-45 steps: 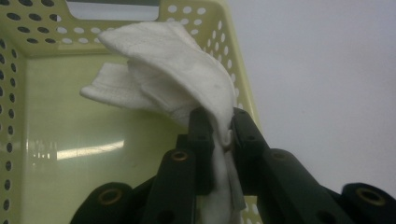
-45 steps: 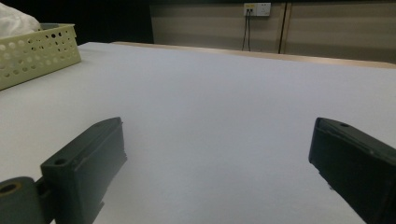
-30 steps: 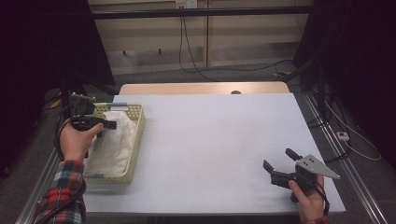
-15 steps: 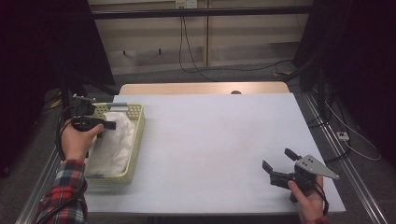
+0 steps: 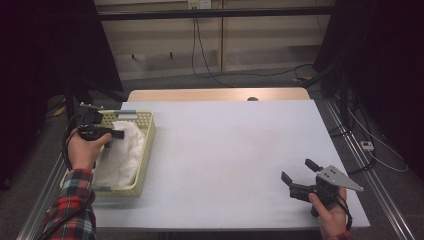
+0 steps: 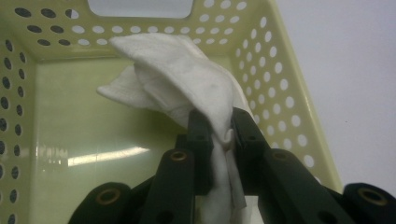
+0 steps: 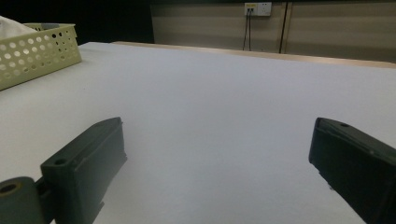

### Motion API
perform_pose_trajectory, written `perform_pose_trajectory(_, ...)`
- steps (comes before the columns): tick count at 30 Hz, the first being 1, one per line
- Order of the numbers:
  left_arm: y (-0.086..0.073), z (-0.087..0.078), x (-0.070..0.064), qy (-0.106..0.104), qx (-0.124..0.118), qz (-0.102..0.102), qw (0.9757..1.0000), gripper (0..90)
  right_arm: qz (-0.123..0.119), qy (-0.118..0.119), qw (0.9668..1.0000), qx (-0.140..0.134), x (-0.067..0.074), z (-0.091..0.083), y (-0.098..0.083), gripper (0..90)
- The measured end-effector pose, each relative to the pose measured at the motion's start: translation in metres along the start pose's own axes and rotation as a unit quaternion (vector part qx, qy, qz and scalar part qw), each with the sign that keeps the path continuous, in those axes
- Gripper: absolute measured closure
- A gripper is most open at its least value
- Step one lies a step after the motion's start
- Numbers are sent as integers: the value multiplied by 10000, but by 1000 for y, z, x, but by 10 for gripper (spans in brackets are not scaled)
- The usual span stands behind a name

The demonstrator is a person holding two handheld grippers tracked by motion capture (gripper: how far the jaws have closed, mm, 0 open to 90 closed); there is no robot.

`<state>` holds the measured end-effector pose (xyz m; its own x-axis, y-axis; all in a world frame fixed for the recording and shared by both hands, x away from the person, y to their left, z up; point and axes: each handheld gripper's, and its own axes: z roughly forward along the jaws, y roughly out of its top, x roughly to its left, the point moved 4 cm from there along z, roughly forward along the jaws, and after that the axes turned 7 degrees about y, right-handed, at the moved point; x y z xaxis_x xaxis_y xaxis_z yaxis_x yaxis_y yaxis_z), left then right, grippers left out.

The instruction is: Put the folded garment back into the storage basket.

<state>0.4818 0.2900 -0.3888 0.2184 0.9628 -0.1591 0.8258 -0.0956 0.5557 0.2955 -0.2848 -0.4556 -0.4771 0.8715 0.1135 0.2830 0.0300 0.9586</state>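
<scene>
Pinching white cloth (image 6: 187,84) in yellow basket (image 6: 289,93), left hand-held gripper (image 6: 219,135)

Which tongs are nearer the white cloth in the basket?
Left. The left tongs are shut on the white cloth inside the basket; the right tongs hover open over the table's opposite near corner.

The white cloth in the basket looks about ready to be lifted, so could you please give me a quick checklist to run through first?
1. Left gripper shut on the white cloth: ok.
2. Fold pinched well between the jaws: ok.
3. Cloth free of the yellow basket holes: cannot tell.
4. Table beside the basket bare for laying it down: ok.
5. Right gripper open, waiting near the table's front edge: ok.
</scene>
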Motion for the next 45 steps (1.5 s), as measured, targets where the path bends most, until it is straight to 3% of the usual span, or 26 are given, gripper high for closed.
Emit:
perform_pose_trajectory(10,-1,8,5,42,-104,6,9999,795,8,-9,10000,6,-1,0,0,38)
perform_pose_trajectory(30,-6,20,15,57,-64,-14,10000,788,22,-21,10000,16,0,1,-1,38)
perform_pose_trajectory(45,-11,28,21,196,-131,-65,9997,776,-1,-9,10000,25,-1,1,0,38)
